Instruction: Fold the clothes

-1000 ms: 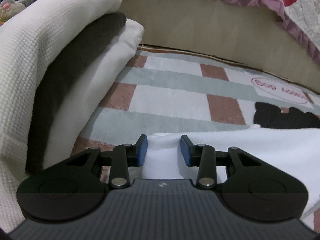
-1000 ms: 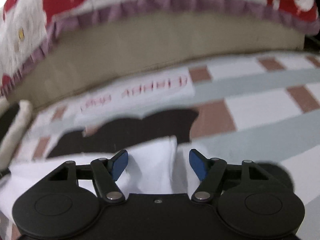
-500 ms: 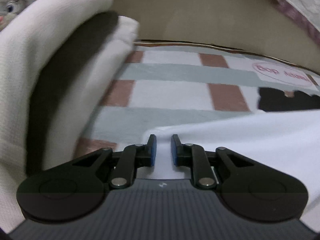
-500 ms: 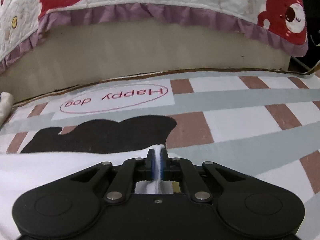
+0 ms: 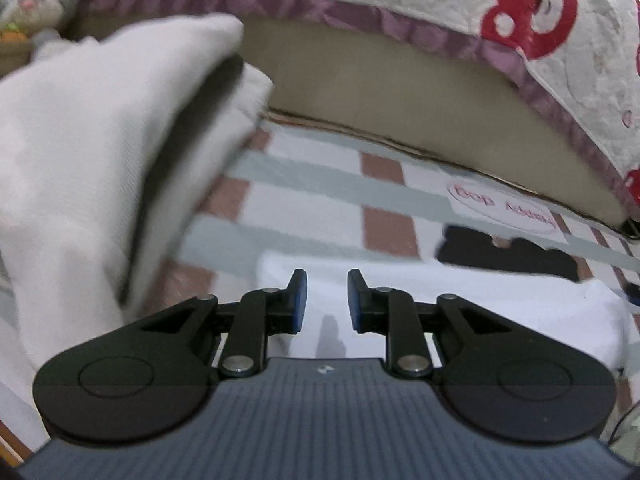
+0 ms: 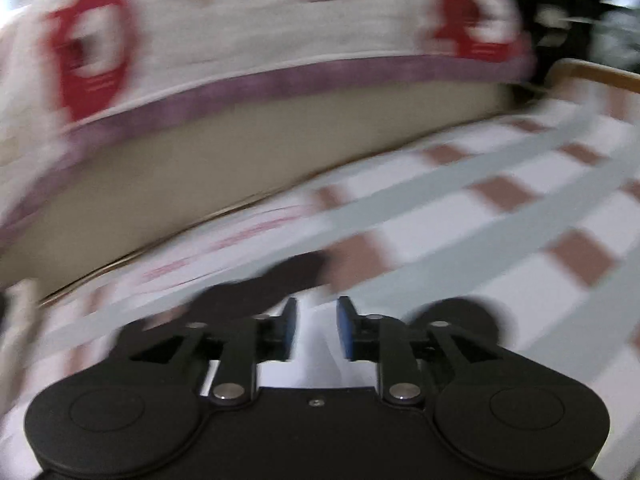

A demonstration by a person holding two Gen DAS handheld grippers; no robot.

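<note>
The left gripper (image 5: 323, 295) stands with its jaws parted and nothing between them; the white garment (image 5: 460, 304) lies flat on the checked rug (image 5: 320, 216) just under and ahead of the blue pads (image 5: 299, 300), running off to the gripper's right. A gap this size reads as a release rather than a grasp: the cloth sits slack on the rug, not pulled taut. To the left of this gripper a stack of folded clothes (image 5: 92, 168), pale with a dark layer sandwiched inside, rises close by, probably the finished pile. Beyond, the bed base (image 5: 380, 88) and a quilt (image 5: 560, 32) with red bears close off the far side.

The right gripper (image 6: 316, 326) is likewise parted and empty, with a strip of the same white garment (image 6: 316, 356) showing below its pads. That view is heavily smeared, so finer detail is lost. A dark patch on the rug (image 6: 256, 292) lies just ahead of it.
</note>
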